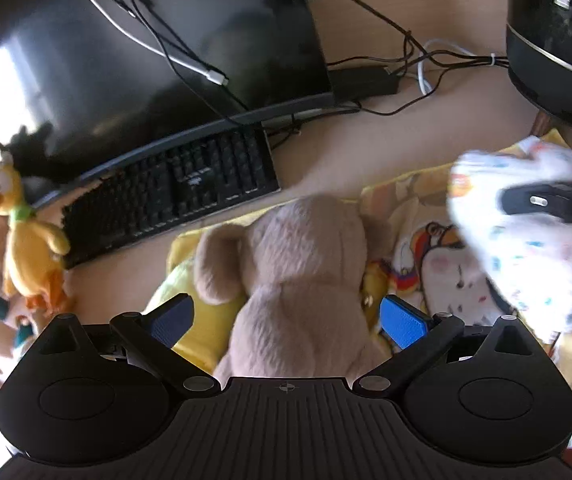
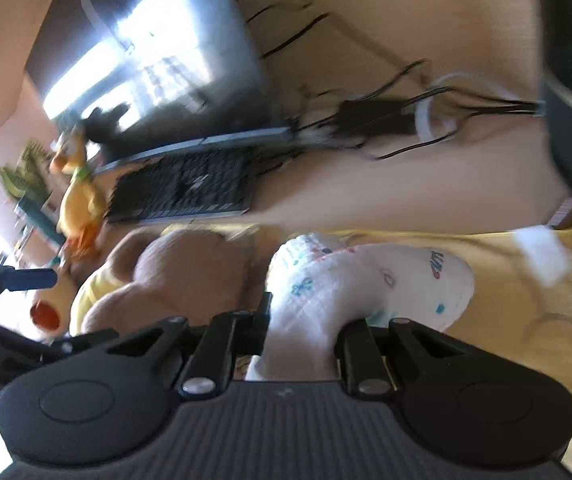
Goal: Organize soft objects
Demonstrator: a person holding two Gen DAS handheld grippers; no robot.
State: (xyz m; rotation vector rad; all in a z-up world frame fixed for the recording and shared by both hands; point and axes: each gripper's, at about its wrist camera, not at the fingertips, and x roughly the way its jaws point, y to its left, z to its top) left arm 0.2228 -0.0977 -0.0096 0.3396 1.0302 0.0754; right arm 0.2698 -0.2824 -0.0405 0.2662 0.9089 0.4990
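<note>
**Soft-object sorting: both tools engaged, placement not yet made**

At the lower centre of the left wrist view, the left gripper point(image 1: 286, 320) has its blue-padded fingers point(image 1: 402, 322) spread wide on either side of the tan plush teddy bear point(image 1: 302, 264). The pads appear to stand clear of the fur, so no grip is confirmed. The bear rests on a yellow cartoon-printed cloth point(image 1: 414, 216) spread over the wooden desk point(image 1: 366, 148).

In the right wrist view, lower centre, the right gripper point(image 2: 302, 332) is clamped tight on a white soft bundle with small coloured prints point(image 2: 366, 280), which rises out from between the fingers. It appears lifted above the yellow cloth, though blur makes this uncertain.

At the left edge, a yellow plush duck-like toy point(image 1: 25, 240) lies beside the black keyboard point(image 1: 173, 196), untouched.

Assessment: work looks to be in its early-to-middle stage. One item is in hand, one is being approached, at least one awaits handling. No destination container is visible.
</note>
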